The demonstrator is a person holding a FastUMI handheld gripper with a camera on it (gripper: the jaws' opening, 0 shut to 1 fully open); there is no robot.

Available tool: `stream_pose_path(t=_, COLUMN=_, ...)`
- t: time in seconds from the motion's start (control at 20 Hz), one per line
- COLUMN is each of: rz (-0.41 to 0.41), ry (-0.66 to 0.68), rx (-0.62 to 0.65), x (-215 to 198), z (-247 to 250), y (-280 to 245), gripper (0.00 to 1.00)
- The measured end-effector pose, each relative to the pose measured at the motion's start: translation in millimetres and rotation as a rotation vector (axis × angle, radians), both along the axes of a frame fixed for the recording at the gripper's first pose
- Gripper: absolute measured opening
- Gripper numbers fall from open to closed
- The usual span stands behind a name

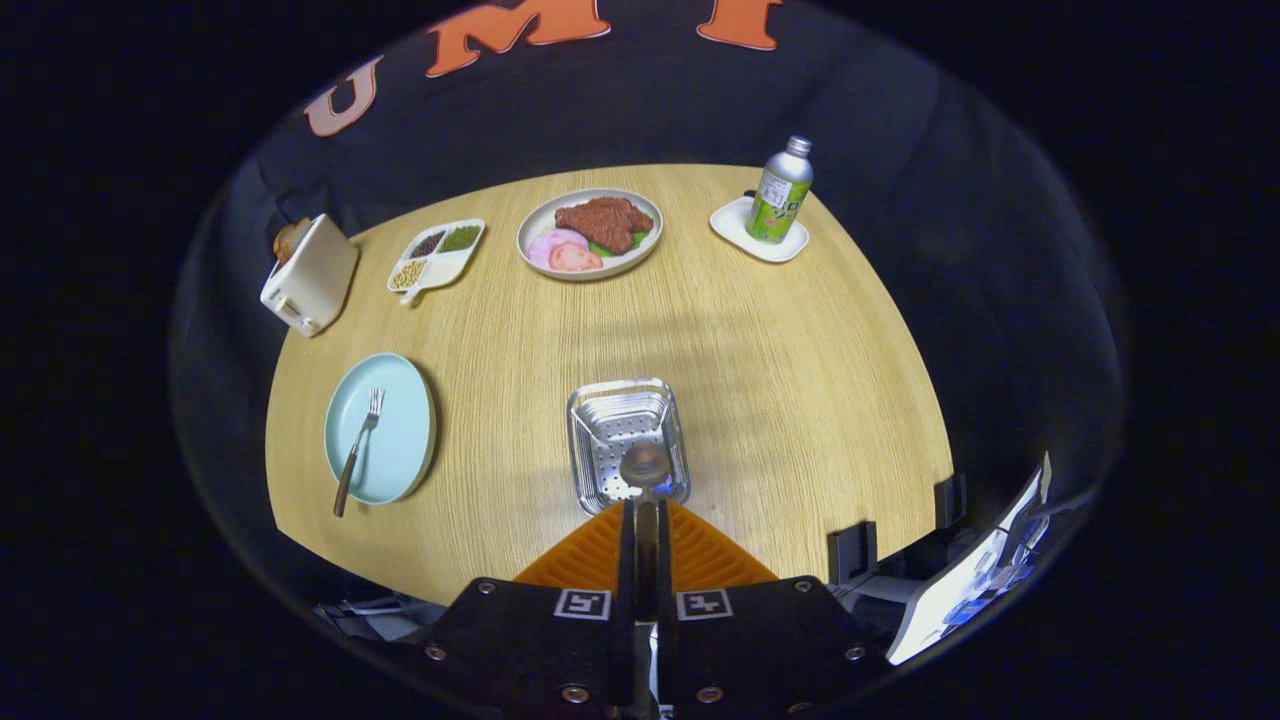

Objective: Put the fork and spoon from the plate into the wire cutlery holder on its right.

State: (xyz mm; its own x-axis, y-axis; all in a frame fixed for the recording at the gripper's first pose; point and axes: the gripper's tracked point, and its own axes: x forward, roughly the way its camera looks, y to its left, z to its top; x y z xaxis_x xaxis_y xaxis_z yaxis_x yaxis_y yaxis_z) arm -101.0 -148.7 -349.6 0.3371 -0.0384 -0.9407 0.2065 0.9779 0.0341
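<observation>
On the left of the table (760, 400) the plate (400, 460) carries only the fork (358, 450), lying tines away from the tool with its handle overhanging the near rim, so there is an end to pinch. To the right stands the holder (628, 440), its open top facing up to take cutlery dropped in. The tool (645, 530) hangs just over it, fingers clamped on the handle of the spoon (645, 465), the bowl hovering above the holder's near side, I judge ready for release. The fork's turn comes after.
</observation>
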Motion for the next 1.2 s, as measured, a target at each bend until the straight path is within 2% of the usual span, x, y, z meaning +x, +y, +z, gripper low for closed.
stream_pose_path(t=0.15, rz=-0.009, ry=-0.147, rx=-0.022, x=30, z=26, y=-3, gripper=0.11)
stream_pose_path(t=0.25, rz=-0.03, ry=-0.261, rx=-0.024, x=50, z=50, y=-2, gripper=0.15)
stream_pose_path(t=0.3, rz=-0.045, ry=-0.328, rx=-0.01, x=62, z=64, y=1, gripper=0.24)
stream_pose_path(t=0.35, rz=-0.057, ry=-0.396, rx=0.007, x=73, z=79, y=5, gripper=0.25)
stream_pose_path(t=0.45, rz=-0.068, ry=-0.532, rx=0.012, x=91, z=107, y=7, gripper=0.34)
stream_pose_path(t=0.6, rz=-0.044, ry=-0.706, rx=-0.033, x=109, z=150, y=12, gripper=0.6)
stream_pose_path(t=0.7, rz=-0.022, ry=-0.815, rx=-0.049, x=116, z=182, y=25, gripper=0.73)
stream_pose_path(t=0.8, rz=-0.001, ry=-0.909, rx=-0.063, x=119, z=209, y=40, gripper=0.8)
stream_pose_path(t=1.0, rz=0.033, ry=-1.008, rx=-0.101, x=122, z=235, y=63, gripper=0.86)
stream_pose_path(t=1.2, rz=0.031, ry=-1.099, rx=-0.087, x=125, z=264, y=86, gripper=0.86)
